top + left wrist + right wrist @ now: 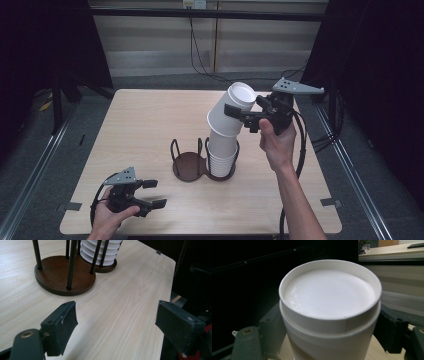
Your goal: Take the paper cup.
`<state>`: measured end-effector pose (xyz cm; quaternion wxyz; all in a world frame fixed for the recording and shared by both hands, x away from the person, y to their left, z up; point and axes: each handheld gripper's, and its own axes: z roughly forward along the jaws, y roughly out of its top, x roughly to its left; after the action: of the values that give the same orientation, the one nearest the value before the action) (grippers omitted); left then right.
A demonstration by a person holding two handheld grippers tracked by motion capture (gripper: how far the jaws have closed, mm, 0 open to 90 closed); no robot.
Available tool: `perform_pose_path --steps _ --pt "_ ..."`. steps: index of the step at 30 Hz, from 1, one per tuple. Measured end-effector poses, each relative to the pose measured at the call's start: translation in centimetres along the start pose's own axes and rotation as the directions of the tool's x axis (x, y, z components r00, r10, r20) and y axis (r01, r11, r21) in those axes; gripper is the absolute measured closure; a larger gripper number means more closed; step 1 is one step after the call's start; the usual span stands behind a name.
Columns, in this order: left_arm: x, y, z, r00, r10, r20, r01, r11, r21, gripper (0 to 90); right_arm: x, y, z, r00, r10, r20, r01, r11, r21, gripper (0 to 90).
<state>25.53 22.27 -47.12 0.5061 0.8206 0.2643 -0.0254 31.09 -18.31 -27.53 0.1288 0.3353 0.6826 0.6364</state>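
right gripper point(251, 114): clamped on upside-down white cup point(231, 109), tilted atop the stack point(221, 155) in the holder point(192, 167) | left gripper point(152, 193): jaws apart, empty, low over counter point(140, 125) near front edge

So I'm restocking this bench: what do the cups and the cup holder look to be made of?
The cups look like white paper or thin foam, matt, with a rolled bottom rim. The cup holder seems to have dark brown wooden discs, dull-finished, and black rods, probably metal; the look leaves that open.
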Motion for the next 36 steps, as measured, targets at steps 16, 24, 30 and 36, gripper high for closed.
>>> perform_pose_path --steps 16,24,30,36 --pt "-0.8 1.6 1.5 0.999 0.028 0.034 -0.027 0.9996 -0.008 16.9 1.5 -0.6 -1.1 0.9986 0.025 -0.046 -0.026 0.999 -0.021 22.5" --pt "-1.7 3.4 3.2 0.9957 0.054 0.076 -0.052 0.9983 -0.027 16.2 3.1 -0.6 -1.5 0.9953 -0.01 -0.096 0.009 1.0 -0.012 22.5" --pt "-2.4 4.8 3.8 0.9929 0.072 0.095 -0.065 0.9956 -0.067 16.4 3.9 -1.3 -1.2 0.9914 -0.045 -0.123 0.048 0.999 0.022 22.5" --pt "-3.1 5.6 4.0 0.987 0.105 0.121 -0.095 0.9918 -0.085 16.4 4.6 -2.4 -1.6 0.9882 -0.056 -0.143 0.064 0.997 0.051 22.5"
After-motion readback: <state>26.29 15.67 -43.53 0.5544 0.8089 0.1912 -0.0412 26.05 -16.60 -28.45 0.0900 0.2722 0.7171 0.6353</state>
